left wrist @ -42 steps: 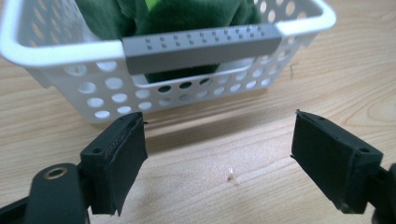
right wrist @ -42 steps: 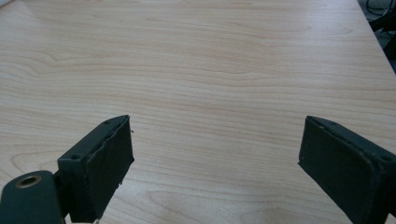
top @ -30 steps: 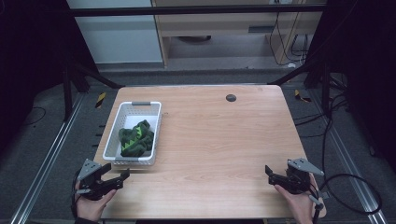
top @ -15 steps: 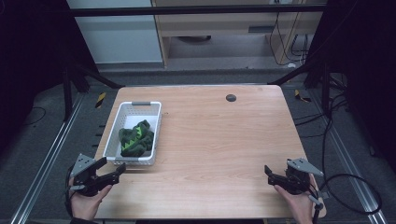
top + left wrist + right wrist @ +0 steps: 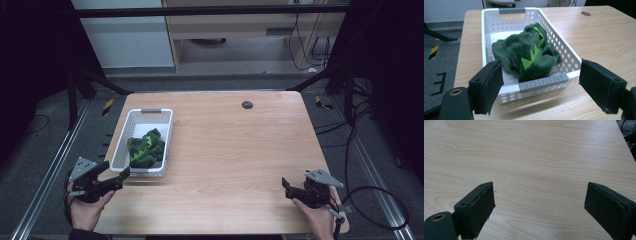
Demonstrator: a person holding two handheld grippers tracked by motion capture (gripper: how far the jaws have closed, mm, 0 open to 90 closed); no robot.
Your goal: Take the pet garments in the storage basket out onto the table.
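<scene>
A white perforated basket (image 5: pixel 134 120) (image 5: pixel 489 30) stands on the left part of the wooden table (image 5: pixel 240 150). Inside it lies a crumpled dark green plush cloth (image 5: pixel 145 149) (image 5: pixel 529 55) with bright green zigzag trim. My left gripper (image 5: pixel 114 175) (image 5: pixel 541 86) hovers open off the table's front left corner, its jaws pointing at the basket's near end with its grey handle (image 5: pixel 543 82). Near the front right of the table my right gripper (image 5: pixel 286 188) (image 5: pixel 539 205) is open over bare wood, with nothing between the jaws.
A dark round grommet (image 5: pixel 247 104) (image 5: pixel 585 13) sits near the table's far edge. Black frame posts flank the table, and cables (image 5: pixel 370 192) trail on the floor at the right. A cabinet (image 5: pixel 235 30) stands beyond the far edge.
My left gripper has moved left and slightly back, off the table's front left corner, still aimed at the basket. The right gripper has hardly moved.
</scene>
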